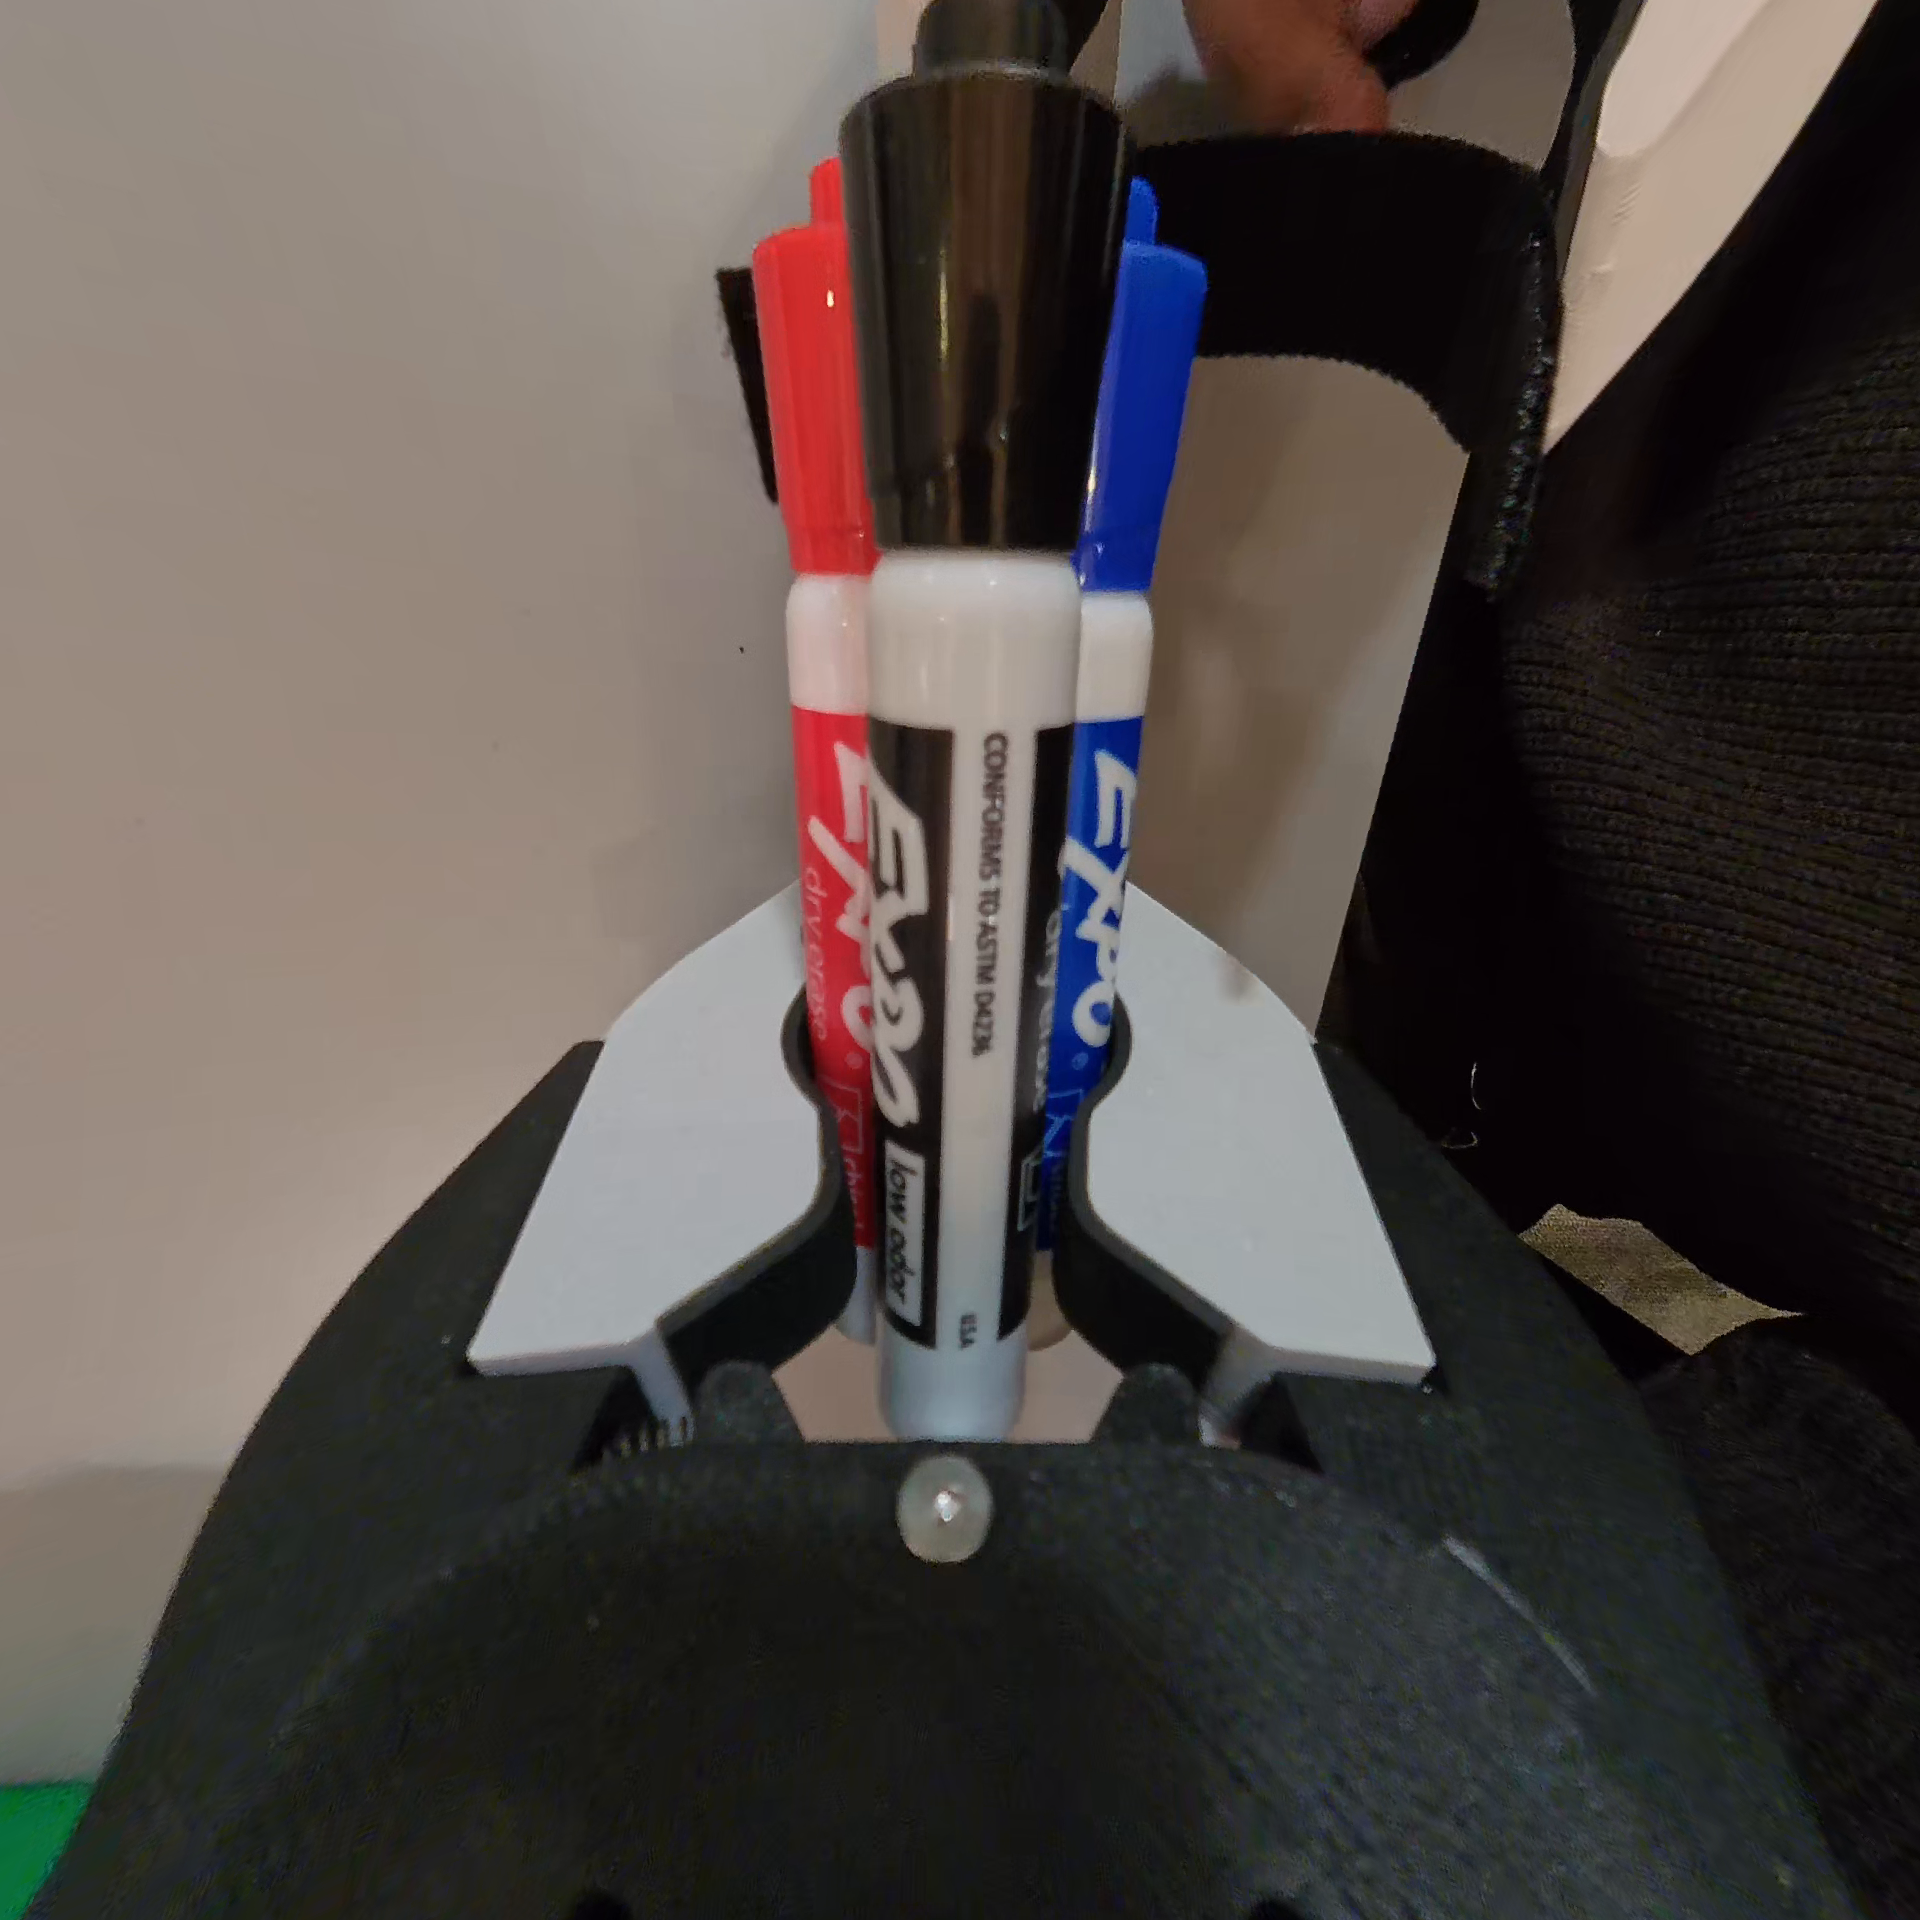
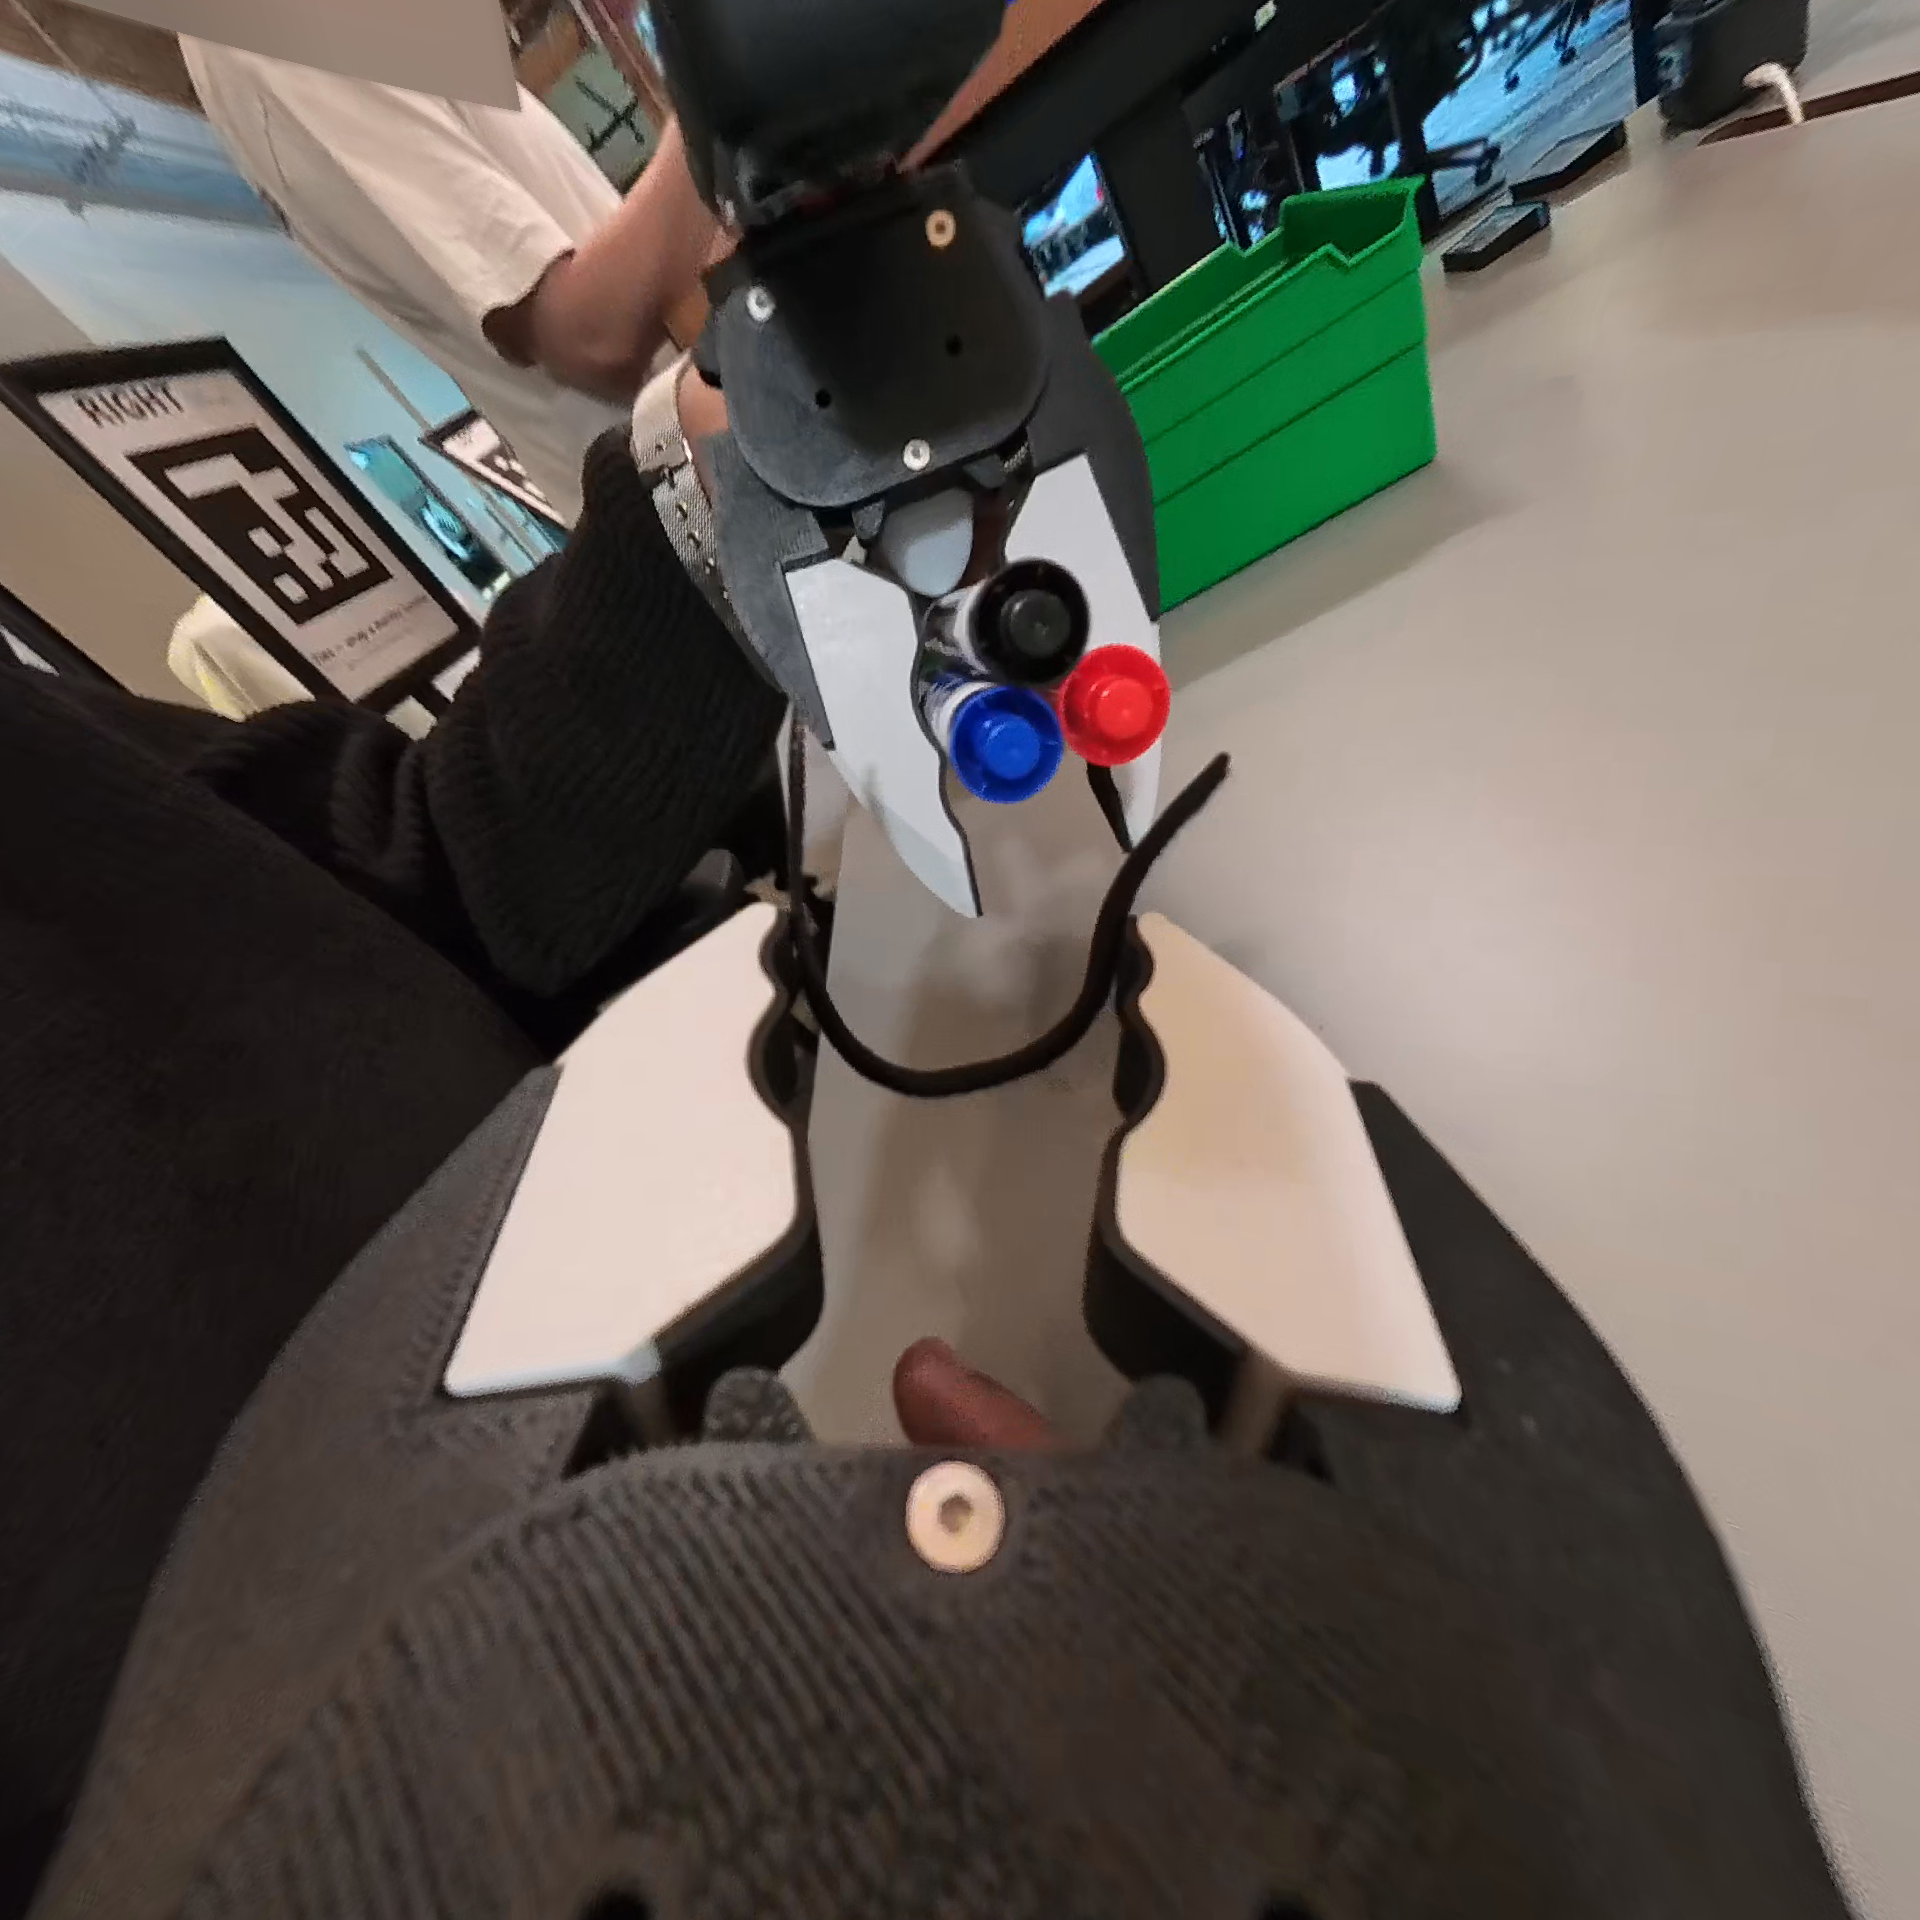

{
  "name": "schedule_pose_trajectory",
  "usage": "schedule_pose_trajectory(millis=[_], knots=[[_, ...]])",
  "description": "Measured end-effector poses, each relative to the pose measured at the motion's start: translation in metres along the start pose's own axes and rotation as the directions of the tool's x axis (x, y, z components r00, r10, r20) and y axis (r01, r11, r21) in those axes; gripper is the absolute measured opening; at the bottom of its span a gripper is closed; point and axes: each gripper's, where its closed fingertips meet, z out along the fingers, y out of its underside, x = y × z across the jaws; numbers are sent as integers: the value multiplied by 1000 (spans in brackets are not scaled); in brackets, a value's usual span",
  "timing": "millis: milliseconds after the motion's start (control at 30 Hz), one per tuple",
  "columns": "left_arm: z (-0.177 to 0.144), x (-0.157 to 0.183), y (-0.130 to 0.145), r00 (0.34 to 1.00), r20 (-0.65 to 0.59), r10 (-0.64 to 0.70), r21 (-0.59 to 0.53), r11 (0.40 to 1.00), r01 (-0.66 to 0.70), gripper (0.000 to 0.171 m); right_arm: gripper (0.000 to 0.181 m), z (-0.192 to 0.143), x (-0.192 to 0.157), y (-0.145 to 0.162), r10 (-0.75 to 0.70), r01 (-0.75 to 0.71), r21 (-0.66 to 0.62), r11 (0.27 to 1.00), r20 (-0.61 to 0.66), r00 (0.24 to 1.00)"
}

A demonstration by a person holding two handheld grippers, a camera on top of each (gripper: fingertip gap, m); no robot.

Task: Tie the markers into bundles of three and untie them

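The three markers [image 1: 961,727], black, red and blue, sit clamped in the left gripper [image 1: 956,1049] above the table [image 2: 1558,831]. The strap [image 2: 997,1060] loops loosely behind their caps, its end pinched at the tips of the right gripper [image 2: 961,977]. That thin hold could slip and the loop fall away. A green bin [image 2: 1288,416] sits well back, with screens beyond.

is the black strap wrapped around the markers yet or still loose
Loose: the strap hangs in an open loop between the right gripper's fingers, below the markers clamped in the left gripper.
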Motion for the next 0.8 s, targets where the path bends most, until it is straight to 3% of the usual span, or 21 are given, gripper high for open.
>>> schedule_pose_trajectory(millis=[233, 800], knots=[[-1, 5, -4, 1000, 0, 15, -2, 1000, -15, 48, 55, 8, -7, -9, 96, -107, 135, 985, 86, 992], [6, 18, -10, 998, -25, 53, -35, 998, -54, 47, 59, 18, -9, -22, 55, -74, 265, 961, 77, 995]])
